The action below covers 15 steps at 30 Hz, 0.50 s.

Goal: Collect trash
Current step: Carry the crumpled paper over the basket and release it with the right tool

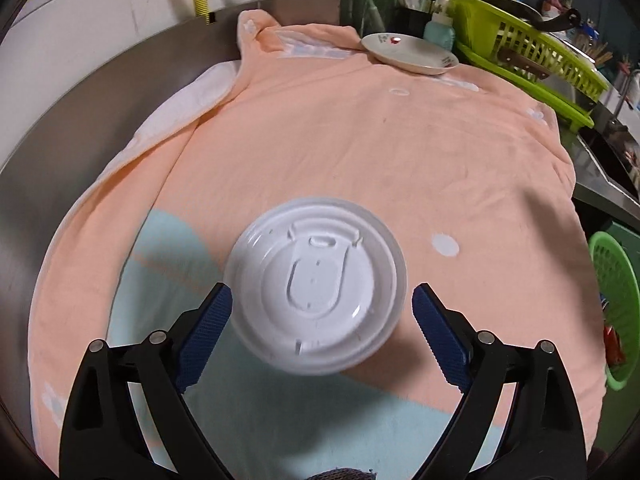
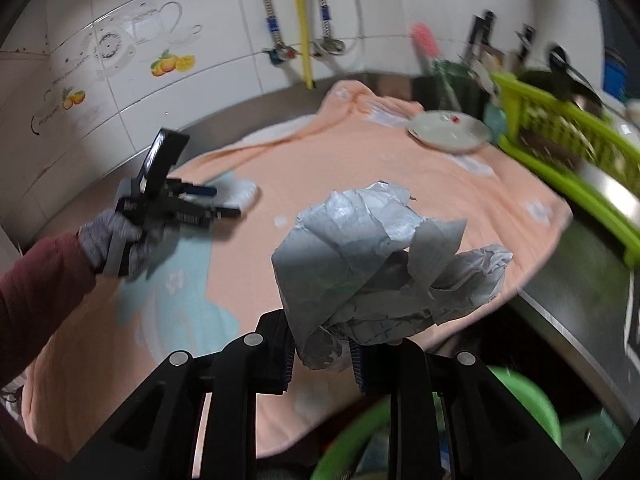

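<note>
Lidded cup (image 1: 316, 290) between spread left gripper (image 1: 322, 300) fingers, untouched.

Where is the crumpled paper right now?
In the right wrist view, the crumpled paper is clamped in the right hand-held gripper, raised over the near right part of the peach towel, above the green basket.

The green basket (image 2: 520, 408) is cut off low; the dish rack (image 2: 568, 136) is motion-smeared; the cup (image 1: 316, 284) hides under its lid.

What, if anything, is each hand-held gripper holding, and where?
Right hand-held gripper pinches the crumpled paper at its lower end; left hand-held gripper is open, holding nothing.
</note>
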Available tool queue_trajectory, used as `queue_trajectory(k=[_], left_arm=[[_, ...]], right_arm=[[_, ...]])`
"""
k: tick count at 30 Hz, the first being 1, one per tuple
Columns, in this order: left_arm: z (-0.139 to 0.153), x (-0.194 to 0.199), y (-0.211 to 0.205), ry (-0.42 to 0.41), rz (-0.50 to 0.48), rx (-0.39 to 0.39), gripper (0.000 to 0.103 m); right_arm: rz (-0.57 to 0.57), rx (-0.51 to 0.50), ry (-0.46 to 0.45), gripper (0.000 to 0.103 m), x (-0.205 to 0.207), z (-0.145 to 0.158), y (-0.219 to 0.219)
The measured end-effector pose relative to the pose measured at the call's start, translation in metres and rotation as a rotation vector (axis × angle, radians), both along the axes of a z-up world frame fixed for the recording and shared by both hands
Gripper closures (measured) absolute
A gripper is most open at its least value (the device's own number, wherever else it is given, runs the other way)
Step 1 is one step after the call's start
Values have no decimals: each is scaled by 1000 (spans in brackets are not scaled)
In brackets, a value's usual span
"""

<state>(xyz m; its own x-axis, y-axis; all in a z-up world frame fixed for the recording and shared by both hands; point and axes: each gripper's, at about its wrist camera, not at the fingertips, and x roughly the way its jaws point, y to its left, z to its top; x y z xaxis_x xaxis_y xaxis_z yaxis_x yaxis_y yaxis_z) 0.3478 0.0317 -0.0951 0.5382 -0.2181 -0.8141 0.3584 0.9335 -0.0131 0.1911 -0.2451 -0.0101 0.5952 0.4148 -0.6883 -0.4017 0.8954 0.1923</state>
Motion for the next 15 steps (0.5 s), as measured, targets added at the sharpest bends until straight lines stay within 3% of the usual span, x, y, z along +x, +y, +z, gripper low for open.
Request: queue_trajectory(k=[13,15], left_arm=[[-5,17,-7,13,-45,61,9],[-3,17,-3,14,-42,33,9]], right_arm=[[-191,14,113,81,-50,-39,-67],[-217,26,132,81,-55,-45,-76]])
